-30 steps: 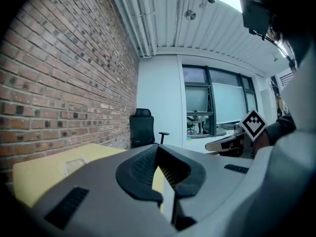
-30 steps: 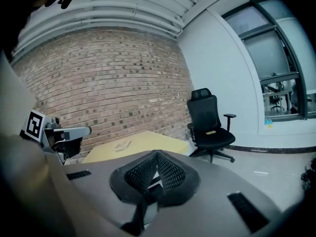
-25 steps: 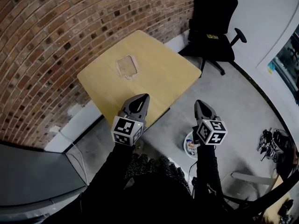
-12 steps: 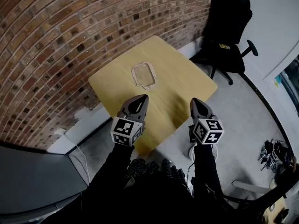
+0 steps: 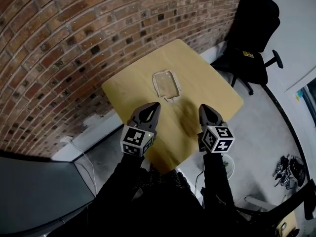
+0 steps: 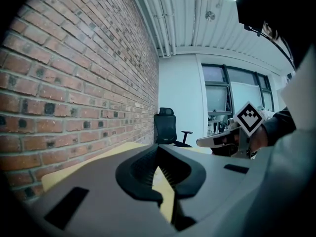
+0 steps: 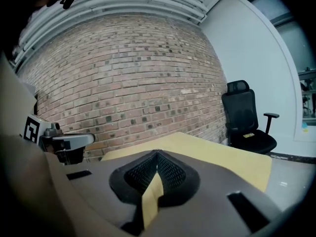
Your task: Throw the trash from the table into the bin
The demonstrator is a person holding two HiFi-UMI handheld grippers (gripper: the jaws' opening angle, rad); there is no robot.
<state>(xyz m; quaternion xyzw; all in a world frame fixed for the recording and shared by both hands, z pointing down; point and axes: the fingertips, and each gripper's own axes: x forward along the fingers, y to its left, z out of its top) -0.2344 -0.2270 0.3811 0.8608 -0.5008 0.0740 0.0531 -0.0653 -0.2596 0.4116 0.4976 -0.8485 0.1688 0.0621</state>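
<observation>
Judging by the layout, the reach for the trash is the step in hand; nothing is picked up yet. Left of centre in the head view, the left gripper [image 5: 153,106] hangs over the near part of the worktop [image 5: 217,83], fingers together and empty. Above and between the two grippers, the trash [image 5: 166,85], a clear plastic tray or wrapper, lies flat mid-worktop, apart from both. Right of centre, the right gripper [image 5: 204,108] has its fingers together too, holding nothing. The next move calls for opening one pair of fingers, lowering them over a rim of the plastic, and pinching. No bin shows for certain; a white round thing [image 5: 227,165] on the floor at lower right may be it.
</observation>
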